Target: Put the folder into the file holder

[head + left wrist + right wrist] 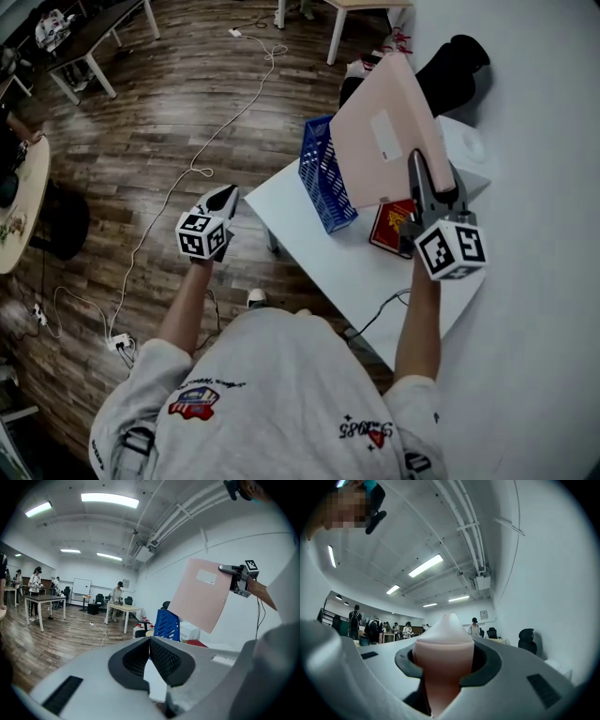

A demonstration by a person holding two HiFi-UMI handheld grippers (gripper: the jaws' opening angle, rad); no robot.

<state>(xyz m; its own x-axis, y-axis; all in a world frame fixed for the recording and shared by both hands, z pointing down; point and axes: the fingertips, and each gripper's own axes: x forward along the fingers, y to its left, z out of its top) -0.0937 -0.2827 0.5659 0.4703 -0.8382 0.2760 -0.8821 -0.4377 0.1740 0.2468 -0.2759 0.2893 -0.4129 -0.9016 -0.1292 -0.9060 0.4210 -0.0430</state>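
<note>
My right gripper [418,165] is shut on the lower edge of a pink folder [384,131] and holds it up, tilted, above the white table [309,246]. In the right gripper view the folder [445,667] fills the gap between the jaws [445,654]. A blue mesh file holder [323,178] stands on the table's far left corner, just left of and below the folder. My left gripper [223,197] is shut and empty, over the floor left of the table. From the left gripper view [149,641] I see the folder [201,595] above the file holder [167,625].
A red flat packet [392,225] lies on the table under the right gripper. A white box [466,147] sits at the table's far right, a black chair [456,70] behind it. A white cable [187,178] snakes over the wooden floor.
</note>
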